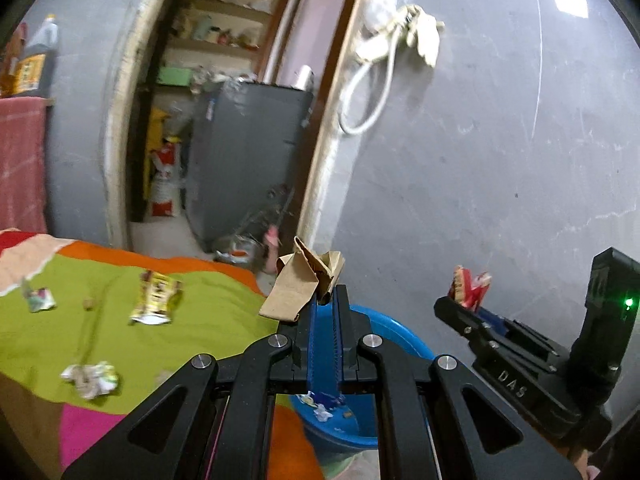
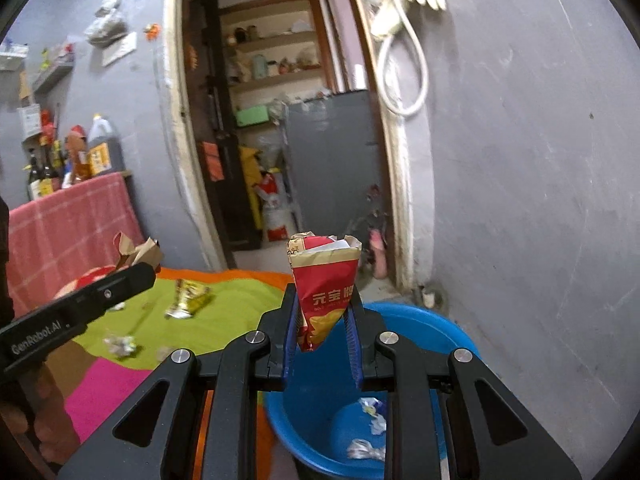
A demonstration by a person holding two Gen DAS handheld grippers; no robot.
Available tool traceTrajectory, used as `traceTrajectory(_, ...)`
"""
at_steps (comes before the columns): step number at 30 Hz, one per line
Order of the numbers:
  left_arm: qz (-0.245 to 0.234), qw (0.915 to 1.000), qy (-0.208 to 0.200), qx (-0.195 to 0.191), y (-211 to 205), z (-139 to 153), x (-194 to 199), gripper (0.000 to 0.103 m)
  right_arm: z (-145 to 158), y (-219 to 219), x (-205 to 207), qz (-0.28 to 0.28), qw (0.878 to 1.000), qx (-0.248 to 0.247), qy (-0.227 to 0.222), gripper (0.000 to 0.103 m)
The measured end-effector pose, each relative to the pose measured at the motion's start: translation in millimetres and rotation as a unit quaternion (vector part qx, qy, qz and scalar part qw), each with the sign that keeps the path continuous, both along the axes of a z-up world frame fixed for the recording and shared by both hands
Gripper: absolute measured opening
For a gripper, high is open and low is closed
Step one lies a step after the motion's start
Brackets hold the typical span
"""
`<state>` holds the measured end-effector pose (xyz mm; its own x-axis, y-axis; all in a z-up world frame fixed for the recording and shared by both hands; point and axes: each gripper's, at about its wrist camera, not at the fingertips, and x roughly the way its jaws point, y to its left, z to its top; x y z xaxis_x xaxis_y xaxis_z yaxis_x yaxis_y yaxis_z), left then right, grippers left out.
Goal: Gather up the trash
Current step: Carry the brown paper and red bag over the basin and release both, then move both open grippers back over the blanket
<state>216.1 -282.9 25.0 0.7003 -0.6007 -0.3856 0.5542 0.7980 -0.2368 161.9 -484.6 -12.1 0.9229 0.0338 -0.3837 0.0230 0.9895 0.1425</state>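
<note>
My left gripper [image 1: 325, 300] is shut on a crumpled brown paper piece [image 1: 304, 280], held just above the near rim of the blue bucket [image 1: 394, 330]. My right gripper [image 2: 322, 312] is shut on a red snack packet [image 2: 324, 288], held over the blue bucket [image 2: 436, 324], which has several scraps inside. The right gripper and its packet [image 1: 470, 286] also show in the left wrist view. The left gripper with the brown paper [image 2: 138, 252] shows in the right wrist view. On the green bed cover [image 1: 120, 320] lie a yellow wrapper [image 1: 156, 298], a crumpled white wad [image 1: 91, 378] and a small scrap [image 1: 39, 298].
A grey wall [image 1: 500, 160] stands behind the bucket. An open doorway [image 1: 224, 120] leads to a room with shelves and a grey cabinet [image 1: 248, 160]. A red towel [image 2: 72, 224] hangs at the left below bottles [image 2: 76, 160]. A white hose [image 1: 372, 80] hangs on the wall.
</note>
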Motion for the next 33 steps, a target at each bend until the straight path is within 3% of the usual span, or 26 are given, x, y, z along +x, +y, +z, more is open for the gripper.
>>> traceTrajectory(14,-0.033,0.9915,0.113,0.055,-52.7,-61.3,45.6,0.006,-54.2,-40.0,18.5,-0.032,0.996,0.030,0.078,0.022)
traceTrajectory(17,-0.036,0.9898,0.126,0.057,-53.0,-68.1,50.0,0.012,-58.7,-43.3,22.0,-0.036,0.995,0.032,0.090,0.024)
traceTrajectory(20,-0.035,0.9891,0.132,0.055,-52.5,-70.5,53.9,0.023,-59.3,-45.5,26.5,-0.038,0.994,0.037,0.097,0.029)
traceTrajectory(27,-0.022,0.9915,0.124,0.035,-38.0,-62.5,48.2,0.033,-56.1,-49.1,24.5,-0.042,0.994,0.041,0.096,0.036)
traceTrajectory(30,-0.010,0.9936,0.111,0.022,-26.7,-53.4,44.9,0.037,-48.0,-49.2,19.3,-0.044,0.995,0.042,0.080,0.040)
traceTrajectory(33,0.008,0.9957,0.092,0.009,-13.7,-40.4,40.5,0.048,-34.8,-44.4,13.4,-0.042,0.997,0.041,0.059,0.048)
